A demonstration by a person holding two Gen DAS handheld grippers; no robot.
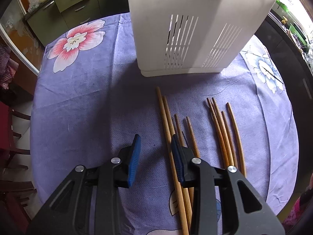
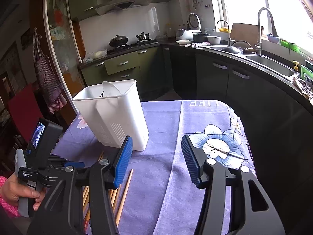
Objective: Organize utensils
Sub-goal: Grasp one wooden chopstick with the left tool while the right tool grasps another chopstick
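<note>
Here, as seen now:
Chopsticks [image 1: 195, 137]: wooden, several, lying loose and roughly parallel on the cloth, thin tips toward the holder; two looser groups, a left one and a right one, a small gap between.
Longest pair [image 1: 166, 121]: at the left edge of the left group, reaching nearest to the holder but not touching it.
Utensil holder [image 1: 195, 29]: white plastic box with slotted walls, upright on the cloth just beyond the chopstick tips; in the right wrist view [image 2: 113, 117], open at the top, a white rounded piece and some dark tips showing inside, too unclear to name.
Left gripper [image 1: 155, 156]: pointing steeply down over the cloth, blue pads set fairly narrow, nothing pressed between; only bare cloth in the gap.
Left gripper's right pad [image 1: 177, 156]: over the left group of chopsticks, contact not clear.
Right gripper [image 2: 156, 160]: lower over the table edge, blue pads apart at a medium width, empty; only cloth between.
Hand [image 2: 13, 192]: with a pink sleeve, around the grey handle of the left gripper, at the lower left of the right wrist view.
Tablecloth [image 1: 78, 107]: purple with large pink and blue flowers, covering the whole table.
Kitchen behind: green cabinets [image 2: 121, 64], stove with a dark wok [image 2: 118, 40], sink [image 2: 272, 64] with tall tap under a bright window.
</note>
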